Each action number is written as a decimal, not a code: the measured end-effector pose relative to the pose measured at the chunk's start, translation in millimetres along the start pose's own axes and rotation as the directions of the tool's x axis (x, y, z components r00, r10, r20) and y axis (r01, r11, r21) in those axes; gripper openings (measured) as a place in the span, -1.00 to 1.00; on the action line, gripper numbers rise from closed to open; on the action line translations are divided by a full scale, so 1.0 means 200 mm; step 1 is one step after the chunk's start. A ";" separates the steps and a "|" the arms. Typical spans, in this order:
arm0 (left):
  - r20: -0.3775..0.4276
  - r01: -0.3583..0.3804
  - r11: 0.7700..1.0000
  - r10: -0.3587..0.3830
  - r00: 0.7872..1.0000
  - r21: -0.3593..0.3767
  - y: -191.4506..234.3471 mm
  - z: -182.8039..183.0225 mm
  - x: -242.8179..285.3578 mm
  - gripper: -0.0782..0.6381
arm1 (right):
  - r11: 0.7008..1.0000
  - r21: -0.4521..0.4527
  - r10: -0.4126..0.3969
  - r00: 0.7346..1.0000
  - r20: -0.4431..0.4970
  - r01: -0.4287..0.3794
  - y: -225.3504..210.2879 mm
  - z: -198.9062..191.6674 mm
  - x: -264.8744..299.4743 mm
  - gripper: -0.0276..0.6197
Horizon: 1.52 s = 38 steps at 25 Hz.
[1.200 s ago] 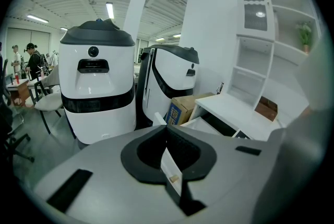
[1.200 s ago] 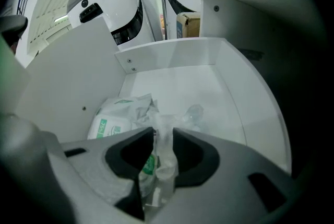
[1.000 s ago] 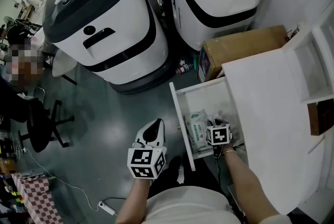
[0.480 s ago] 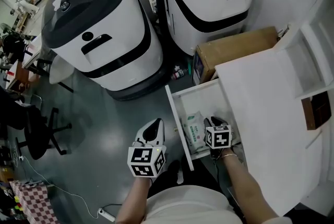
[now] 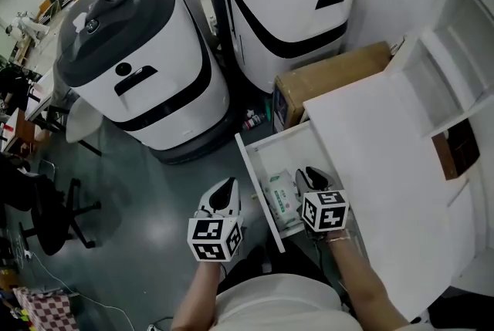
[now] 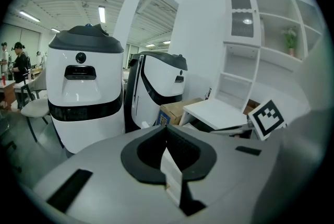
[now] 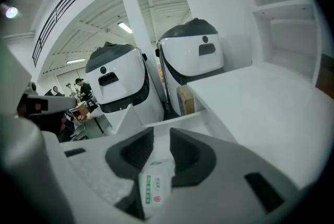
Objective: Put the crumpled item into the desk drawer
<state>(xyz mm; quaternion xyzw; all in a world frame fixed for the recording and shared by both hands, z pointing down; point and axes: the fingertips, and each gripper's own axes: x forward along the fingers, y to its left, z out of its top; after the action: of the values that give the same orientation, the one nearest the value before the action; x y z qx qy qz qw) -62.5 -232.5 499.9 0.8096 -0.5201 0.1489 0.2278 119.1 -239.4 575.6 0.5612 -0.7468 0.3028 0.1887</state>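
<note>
The packet bears green print, not legible.

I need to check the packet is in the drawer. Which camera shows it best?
The head view: the packet lies in the open drawer, beside the right claw. The right gripper view shows only part of it, seen between that claw's parted jaws. The left gripper view doesn't show it.

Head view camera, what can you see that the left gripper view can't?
Only the head view shows the white-and-green packet lying in the open white drawer. Only the left gripper view shows the long ceiling lights and a small green plant. Both show the two big white-and-black machines, the brown cardboard box and the white desk.
</note>
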 end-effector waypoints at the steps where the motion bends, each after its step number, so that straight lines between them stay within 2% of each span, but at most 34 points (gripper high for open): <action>1: 0.003 0.006 1.000 -0.006 1.000 0.003 -0.01 0.01 0.00 -0.80 | 1.000 0.001 0.001 1.000 0.024 -0.001 0.01 0.03 -0.03 -0.61; 9: 0.029 0.044 0.999 -0.045 0.999 0.023 -0.06 0.05 -0.01 -0.80 | 1.000 0.013 0.005 0.981 0.193 -0.008 0.07 0.25 -0.29 -0.61; 19: 0.074 0.067 0.996 -0.071 0.995 0.059 -0.11 0.11 -0.06 -0.80 | 1.000 0.019 -0.009 0.923 0.386 0.002 0.10 0.44 -0.61 -0.66; 26: 0.092 0.072 0.995 -0.079 0.993 0.071 -0.12 0.14 -0.09 -0.80 | 1.000 0.016 -0.002 0.901 0.434 -0.005 0.11 0.45 -0.75 -0.71; 33: 0.095 0.082 0.993 -0.090 0.991 0.079 -0.14 0.15 -0.08 -0.80 | 0.999 0.030 -0.035 0.874 0.484 0.023 0.09 0.47 -0.85 -0.91; 38: 0.094 0.094 0.992 -0.102 0.990 0.088 -0.16 0.16 -0.07 -0.80 | 0.999 0.016 -0.040 0.859 0.510 0.038 0.10 0.50 -0.90 -0.91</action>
<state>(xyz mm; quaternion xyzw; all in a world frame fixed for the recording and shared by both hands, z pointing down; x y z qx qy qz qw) -39.5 -226.5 459.5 0.8493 -0.4837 0.1191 0.1750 160.3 -172.4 384.1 0.6368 -0.7579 0.1415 -0.0111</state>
